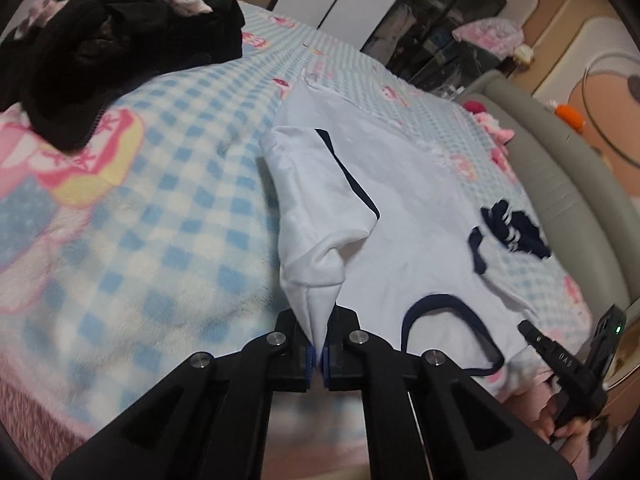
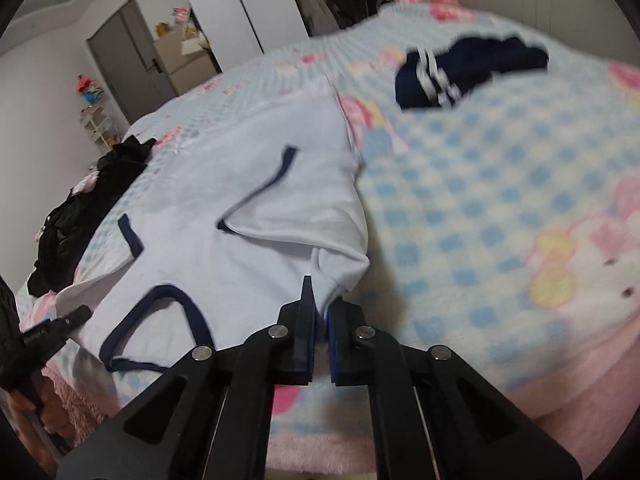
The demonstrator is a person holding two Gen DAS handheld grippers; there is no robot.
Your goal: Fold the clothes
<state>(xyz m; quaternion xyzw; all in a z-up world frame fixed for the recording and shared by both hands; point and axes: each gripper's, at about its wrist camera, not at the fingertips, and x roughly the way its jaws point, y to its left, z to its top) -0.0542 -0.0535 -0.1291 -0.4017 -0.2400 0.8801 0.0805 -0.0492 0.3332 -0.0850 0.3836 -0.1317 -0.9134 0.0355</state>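
- Shirt: white with navy trim, spread on the checked blanket, centre of both views.
- Left gripper: bottom centre of the left view, jaws pressed together on a bunched shoulder fold of the shirt; cloth rises from the pads towards the sleeve above.
- Right gripper: bottom centre of the right view, jaws pinching the opposite shoulder fold; the shirt extends up and left from it.
- Navy collar: lies between the two grippers, lower left of the right view.
- Navy garment: upper right of the right view, apart from the shirt.
- Black clothes: upper left of the left view, well apart from both grippers.
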